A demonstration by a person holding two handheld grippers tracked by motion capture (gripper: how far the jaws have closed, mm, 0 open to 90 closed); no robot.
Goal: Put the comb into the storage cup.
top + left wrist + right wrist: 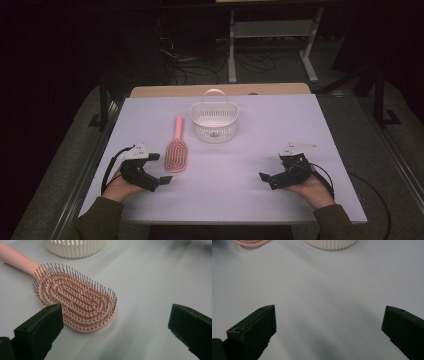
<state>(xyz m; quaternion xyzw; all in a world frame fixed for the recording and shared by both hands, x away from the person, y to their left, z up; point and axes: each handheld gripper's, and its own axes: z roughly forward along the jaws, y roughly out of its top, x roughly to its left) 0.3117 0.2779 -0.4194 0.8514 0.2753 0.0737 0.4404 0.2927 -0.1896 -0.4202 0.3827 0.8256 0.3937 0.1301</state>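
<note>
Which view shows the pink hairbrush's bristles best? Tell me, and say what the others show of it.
The left gripper view: the hairbrush lies close, each bristle row distinct, bristles up. The high view shows the whole brush small, beside the basket. The right gripper view catches just an edge of its head.

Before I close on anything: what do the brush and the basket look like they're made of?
Hairbrush: looks like moulded pink plastic, matte, with an open vented head and thin dark pins, possibly metal or nylon. Basket: apparently cream-white rigid plastic, slightly glossy, with slotted walls and a thin hoop handle.
</note>
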